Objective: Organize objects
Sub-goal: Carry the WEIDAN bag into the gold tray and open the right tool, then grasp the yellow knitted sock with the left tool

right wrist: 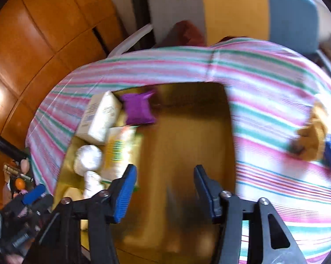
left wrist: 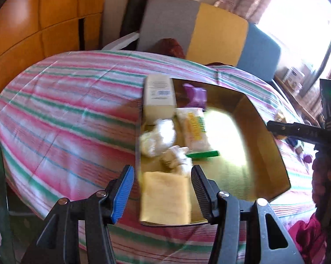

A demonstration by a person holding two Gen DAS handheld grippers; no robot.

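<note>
- Two grippers hover over the cardboard box (left wrist: 269,145) on the striped cloth (left wrist: 61,110).
- Left gripper (left wrist: 163,189): jaws apart, straddling a pale yellow pad (left wrist: 165,198) at the box's near corner; pads appear clear of it.
- Right gripper (right wrist: 165,191): jaws apart, nothing between them, above the bare box floor.
- Remaining items, including a tan object (right wrist: 313,136), lie on the cloth outside the box.
- Recommended: centre the jaws on the next item before closing.
</note>
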